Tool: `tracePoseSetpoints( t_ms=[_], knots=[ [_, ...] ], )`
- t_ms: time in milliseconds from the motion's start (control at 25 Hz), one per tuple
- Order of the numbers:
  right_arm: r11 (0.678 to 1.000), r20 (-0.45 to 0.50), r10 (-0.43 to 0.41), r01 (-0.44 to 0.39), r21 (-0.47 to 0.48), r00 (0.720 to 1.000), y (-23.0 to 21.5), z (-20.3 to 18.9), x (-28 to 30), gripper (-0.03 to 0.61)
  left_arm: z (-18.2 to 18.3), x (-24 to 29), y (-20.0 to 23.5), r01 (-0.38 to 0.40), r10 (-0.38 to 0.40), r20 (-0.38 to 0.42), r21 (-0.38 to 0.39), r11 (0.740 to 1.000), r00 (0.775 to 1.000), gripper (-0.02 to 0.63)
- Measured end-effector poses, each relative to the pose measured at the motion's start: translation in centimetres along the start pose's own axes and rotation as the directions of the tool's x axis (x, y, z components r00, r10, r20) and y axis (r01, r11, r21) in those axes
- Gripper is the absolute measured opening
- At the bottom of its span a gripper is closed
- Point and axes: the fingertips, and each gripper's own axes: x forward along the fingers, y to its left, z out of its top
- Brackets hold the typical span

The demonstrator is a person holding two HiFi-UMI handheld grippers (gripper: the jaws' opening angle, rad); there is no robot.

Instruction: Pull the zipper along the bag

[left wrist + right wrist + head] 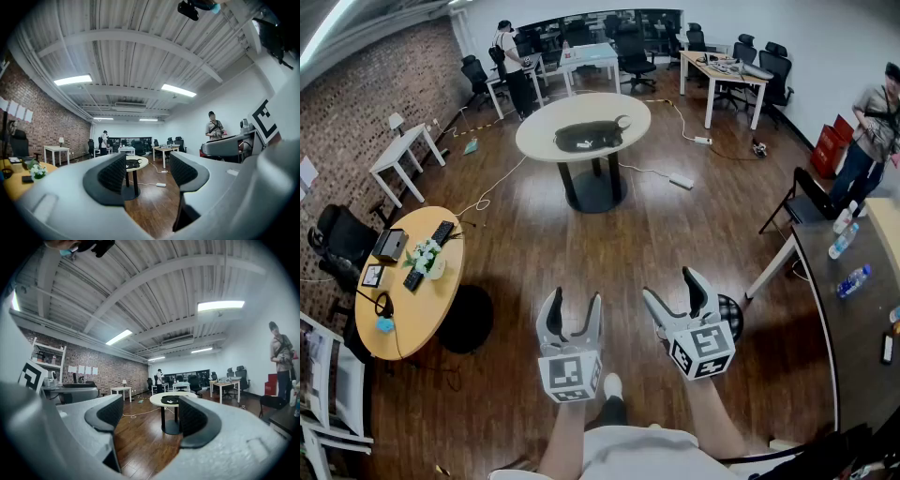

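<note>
While both grippers are held out in the air above the wooden floor (534,253), the black bag (589,137) lies well apart from them, near the middle of the round white desk (539,127) farther up the room. A loop of the bag points toward the right edge of that desk. The left gripper (575,305) has its jaws spread wide, and its own view shows only floor and the distant desk between the ribbed pads (114,174), with the bag (133,163) small in the gap. The right gripper (673,292) is just beside it, tilted a little to the right. Its jaws stand just as wide and grip nothing; in the right gripper view the bag (169,400) again sits far off on the white desk (157,400). Neither gripper touches anything. White cables trail across the floor around the foot of the white desk, and a power strip (682,182) lies to its right. A round wooden desk (394,309) stands at the left with a keyboard (441,232) and a small bunch of flowers (425,255) near its far edge. A dark desk (862,347) at the right carries water bottles (853,279). One person (511,66) stands at the far end of the room and another (867,141) stands at the right.
</note>
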Motion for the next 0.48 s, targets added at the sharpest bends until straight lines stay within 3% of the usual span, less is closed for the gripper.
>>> tracePoseSetpoints(
  t_ms=[280,480],
  knots=[
    [0.999,0.043,0.006,-0.004,-0.041,0.999,1.6,2.6,11.5,0.357,1.6,9.0,8.5,0.018,-0.019,0.039,0.032,0.999,0.999,0.296],
    [0.998,0.037,0.005,-0.002,-0.067,0.999,1.7,2.2,17.1,0.356,0.3,14.0,12.5,0.03,-0.031,0.029,0.03,0.999,0.999,0.296]
  ],
)
